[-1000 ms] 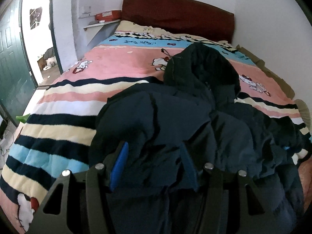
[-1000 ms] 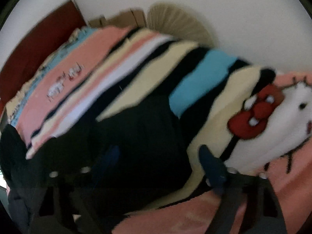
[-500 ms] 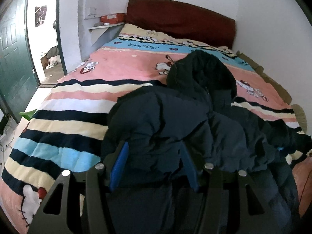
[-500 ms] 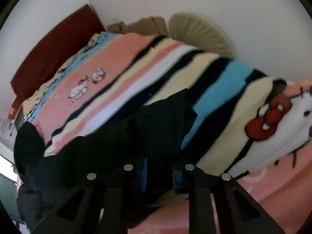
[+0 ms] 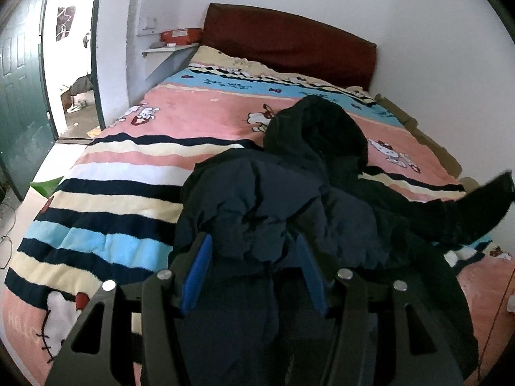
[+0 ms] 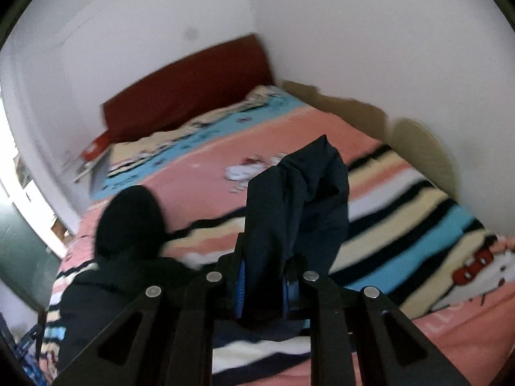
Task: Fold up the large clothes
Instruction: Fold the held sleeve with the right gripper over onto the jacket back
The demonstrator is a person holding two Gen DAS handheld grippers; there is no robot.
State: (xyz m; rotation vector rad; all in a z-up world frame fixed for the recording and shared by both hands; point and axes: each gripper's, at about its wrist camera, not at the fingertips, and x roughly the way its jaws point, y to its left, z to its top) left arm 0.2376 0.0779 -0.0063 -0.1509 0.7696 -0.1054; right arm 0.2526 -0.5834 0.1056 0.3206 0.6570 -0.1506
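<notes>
Jacket (image 6: 299, 199) sleeve pinched in right gripper (image 6: 262, 284); left gripper (image 5: 254, 273) grips hem, pads half-buried.

Left gripper (image 5: 254, 270): angled downward, jaws half apart, blue pads pressing bunched jacket (image 5: 257, 212) fabric between them. Right gripper (image 6: 263, 284): angled downward, jaws just closed, now nearly together, clamped on jacket sleeve (image 6: 299, 199).

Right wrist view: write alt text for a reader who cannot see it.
The right claw is shut on a fold of the dark navy jacket, holding it raised above the striped cartoon blanket. A dark red headboard stands against white walls behind.
</notes>
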